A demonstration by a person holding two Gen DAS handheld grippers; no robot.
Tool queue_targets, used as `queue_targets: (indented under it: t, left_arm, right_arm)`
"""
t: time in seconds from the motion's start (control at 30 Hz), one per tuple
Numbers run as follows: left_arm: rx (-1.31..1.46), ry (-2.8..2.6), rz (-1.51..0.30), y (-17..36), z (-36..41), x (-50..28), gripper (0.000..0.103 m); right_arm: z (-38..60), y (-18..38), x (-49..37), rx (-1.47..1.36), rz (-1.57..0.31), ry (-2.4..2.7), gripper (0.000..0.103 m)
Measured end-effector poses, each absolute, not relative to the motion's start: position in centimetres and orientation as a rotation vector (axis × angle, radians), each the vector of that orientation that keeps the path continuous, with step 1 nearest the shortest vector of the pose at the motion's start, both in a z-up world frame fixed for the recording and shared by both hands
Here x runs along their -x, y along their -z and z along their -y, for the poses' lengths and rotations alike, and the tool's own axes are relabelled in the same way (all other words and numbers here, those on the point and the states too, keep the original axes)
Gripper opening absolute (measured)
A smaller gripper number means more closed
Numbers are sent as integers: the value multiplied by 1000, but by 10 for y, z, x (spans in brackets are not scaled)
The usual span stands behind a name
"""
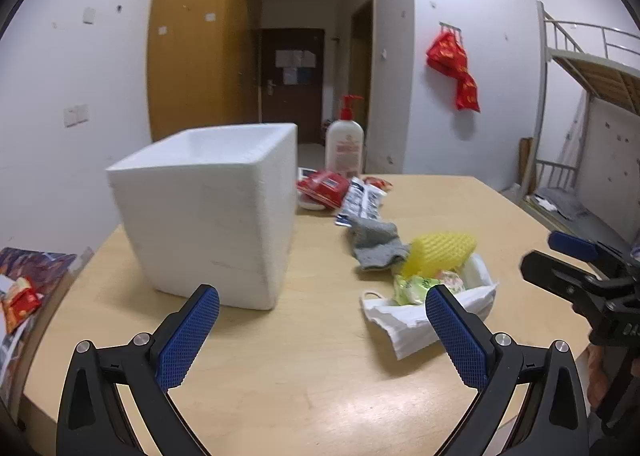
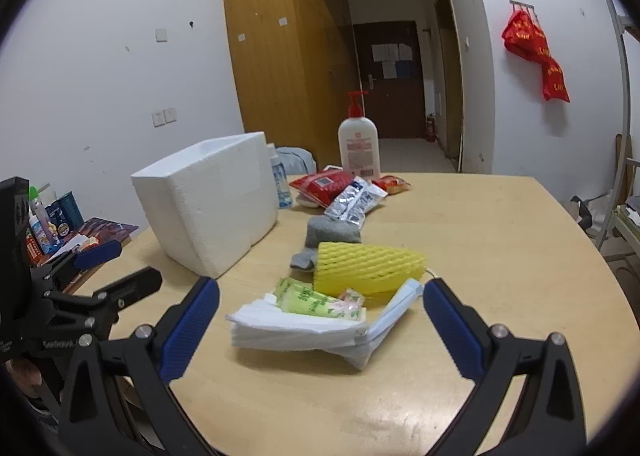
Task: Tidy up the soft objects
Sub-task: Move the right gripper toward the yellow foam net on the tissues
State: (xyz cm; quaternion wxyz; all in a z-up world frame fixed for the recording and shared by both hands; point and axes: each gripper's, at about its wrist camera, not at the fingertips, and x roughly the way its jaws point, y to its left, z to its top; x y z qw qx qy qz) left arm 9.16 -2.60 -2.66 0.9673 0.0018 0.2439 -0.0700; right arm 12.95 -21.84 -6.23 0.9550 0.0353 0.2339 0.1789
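A white foam box (image 1: pixel 208 212) stands open-topped on the wooden table (image 1: pixel 312 368); it also shows in the right wrist view (image 2: pixel 212 204). To its right lie a grey sock (image 1: pixel 376 244), a yellow foam net (image 1: pixel 440 252), green tissue packs (image 1: pixel 412 288) and a white face mask (image 1: pixel 404 320). In the right wrist view the mask (image 2: pixel 304 328), tissue packs (image 2: pixel 308 300), net (image 2: pixel 368 268) and sock (image 2: pixel 328 236) lie just ahead. My left gripper (image 1: pixel 322 312) is open and empty, near the box. My right gripper (image 2: pixel 320 304) is open, with the mask pile between its fingers.
A lotion pump bottle (image 1: pixel 345 144), red snack bags (image 1: pixel 324 186) and silver sachets (image 1: pixel 362 200) lie at the table's far side. A cluttered side surface (image 2: pixel 60 224) sits left. A bunk bed (image 1: pixel 588 128) stands right. The right gripper (image 1: pixel 576 272) shows in the left view.
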Motion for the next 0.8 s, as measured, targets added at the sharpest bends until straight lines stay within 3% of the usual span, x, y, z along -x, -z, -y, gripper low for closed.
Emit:
queue_targets:
  t: [0.8]
  left_arm:
    - [-40, 438, -739, 79, 75, -150, 103]
  right_arm:
    - [229, 80, -196, -74, -575, -352, 103]
